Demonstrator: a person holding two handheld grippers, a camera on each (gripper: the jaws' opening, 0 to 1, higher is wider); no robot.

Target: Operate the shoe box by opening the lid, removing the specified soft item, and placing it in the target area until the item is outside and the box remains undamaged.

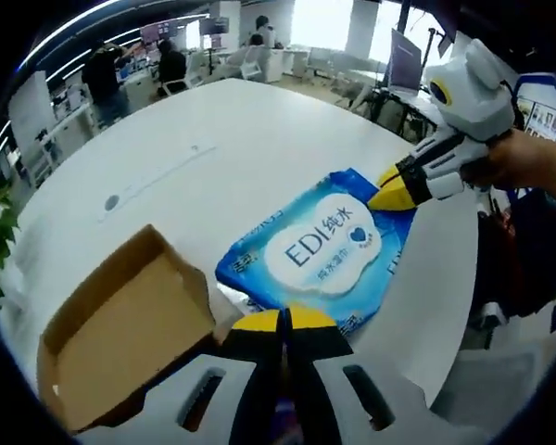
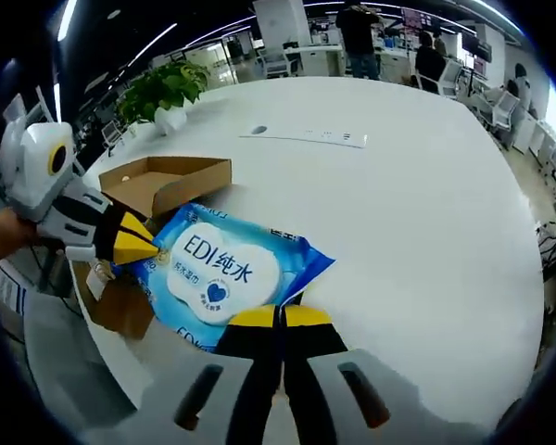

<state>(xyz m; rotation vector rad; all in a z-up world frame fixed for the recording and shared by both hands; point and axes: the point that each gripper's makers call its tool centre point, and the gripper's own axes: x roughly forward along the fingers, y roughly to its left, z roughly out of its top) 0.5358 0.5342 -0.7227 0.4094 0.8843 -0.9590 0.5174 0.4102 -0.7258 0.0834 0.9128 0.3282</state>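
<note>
left gripper [image 1: 283, 320] and right gripper [image 2: 280, 317], both pinched shut on opposite edges of blue wipes pack [image 1: 320, 246], above white table [image 1: 222, 139].

Blue wet-wipe pack [image 1: 320, 248] flat on table, open cardboard box [image 1: 120, 334] beside

White round table [image 2: 426, 185], potted plant [image 2: 162, 88], office desks, people beyond.

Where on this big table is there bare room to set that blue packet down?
The round white table lies bare beyond the blue wet-wipes packet, out to the flat socket strip. It is crowded near the open brown cardboard box, where the left gripper and right gripper pinch the packet.
</note>
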